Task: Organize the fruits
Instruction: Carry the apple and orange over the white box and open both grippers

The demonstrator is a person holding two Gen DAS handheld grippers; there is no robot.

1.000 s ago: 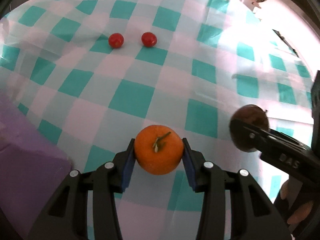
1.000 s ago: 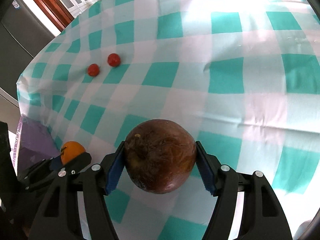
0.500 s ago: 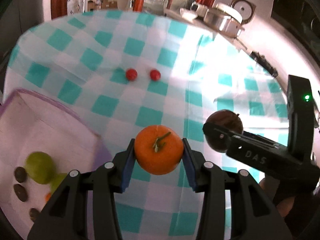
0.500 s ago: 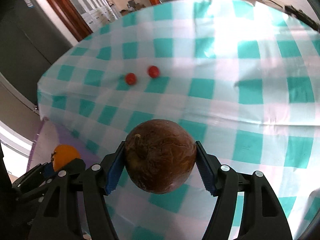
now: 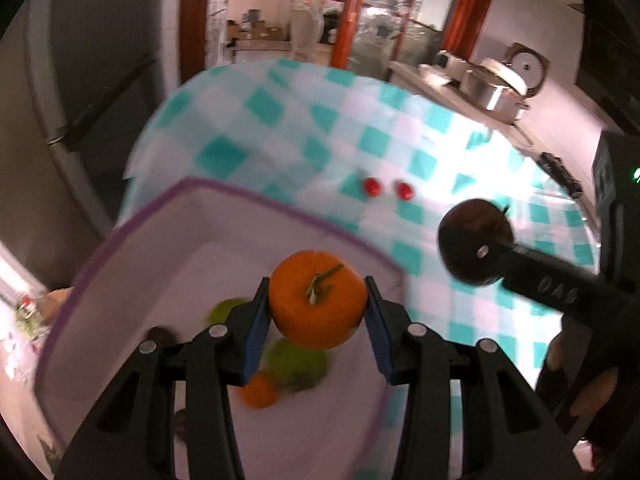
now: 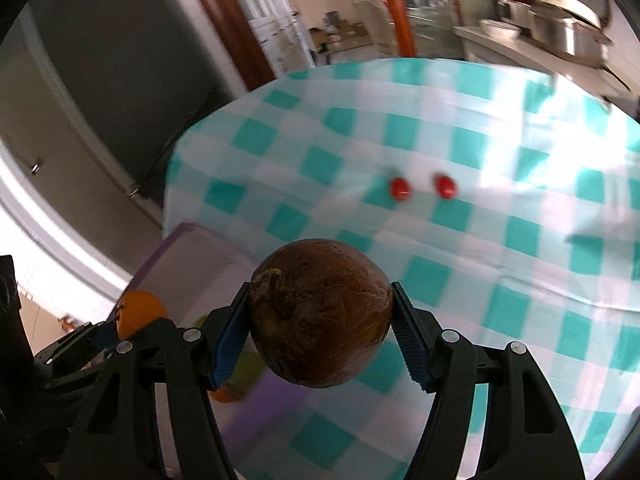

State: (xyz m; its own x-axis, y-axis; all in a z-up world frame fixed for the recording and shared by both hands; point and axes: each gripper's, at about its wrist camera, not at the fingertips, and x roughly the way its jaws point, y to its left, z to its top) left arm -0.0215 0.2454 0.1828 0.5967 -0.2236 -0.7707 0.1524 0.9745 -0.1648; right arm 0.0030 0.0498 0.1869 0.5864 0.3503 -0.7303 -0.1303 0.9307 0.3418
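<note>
Fingers of the left gripper (image 5: pixel 318 314) clamp an orange (image 5: pixel 318 300) right above the purple-rimmed tray (image 5: pixel 256 200), green fruit (image 5: pixel 298 360) blurred directly beneath. Off to its right, the right gripper (image 6: pixel 320 326) pinches a brown fruit (image 6: pixel 320 314) over the checked worktop (image 6: pixel 500 240), tray edge down-left. Left hand is nearer the drop; two red tomatoes (image 6: pixel 400 189) wait beyond.
</note>
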